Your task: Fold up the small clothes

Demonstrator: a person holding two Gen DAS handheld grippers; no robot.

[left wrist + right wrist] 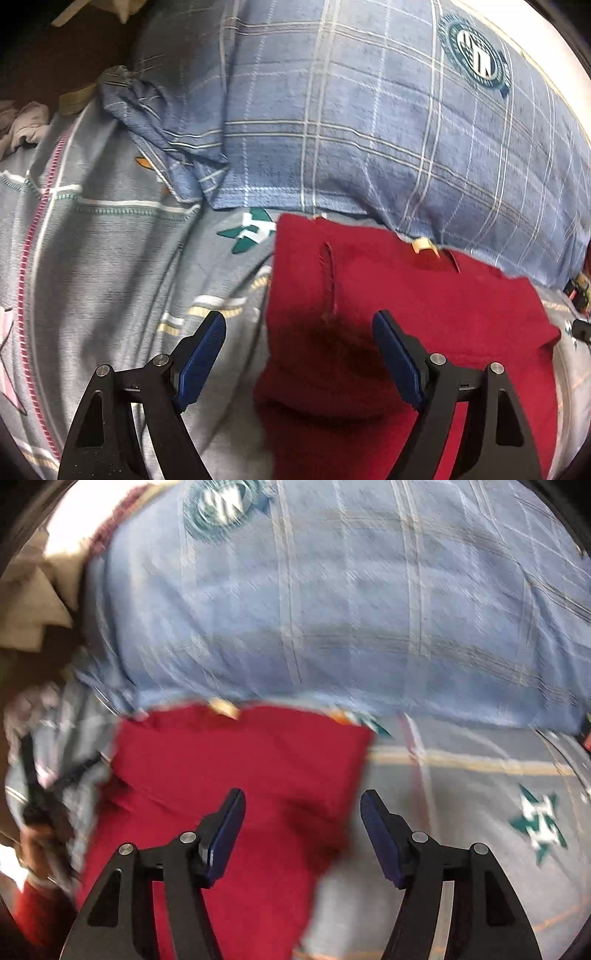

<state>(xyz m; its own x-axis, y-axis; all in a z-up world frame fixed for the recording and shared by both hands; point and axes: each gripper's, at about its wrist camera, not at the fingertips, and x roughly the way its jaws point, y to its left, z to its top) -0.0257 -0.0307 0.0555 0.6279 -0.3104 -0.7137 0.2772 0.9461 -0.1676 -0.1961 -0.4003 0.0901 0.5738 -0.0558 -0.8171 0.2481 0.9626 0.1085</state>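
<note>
A red garment (424, 302) lies folded on the grey patterned bedsheet (110, 240), its far edge with a small beige tag (424, 245) against a blue plaid pillow (369, 110). My left gripper (299, 321) hovers open over the garment's left edge, one finger above the sheet and one above the red cloth, with nothing between the pads. In the blurred right wrist view my right gripper (303, 795) stands open over the right edge of the red garment (240, 753), holding nothing.
The plaid pillow (332, 609) fills the far side of the bed. Pale crumpled clothes (22, 125) lie at the far left edge. A person's hand and red sleeve (37, 904) show blurred at the left. Bare sheet (480, 812) lies to the garment's right.
</note>
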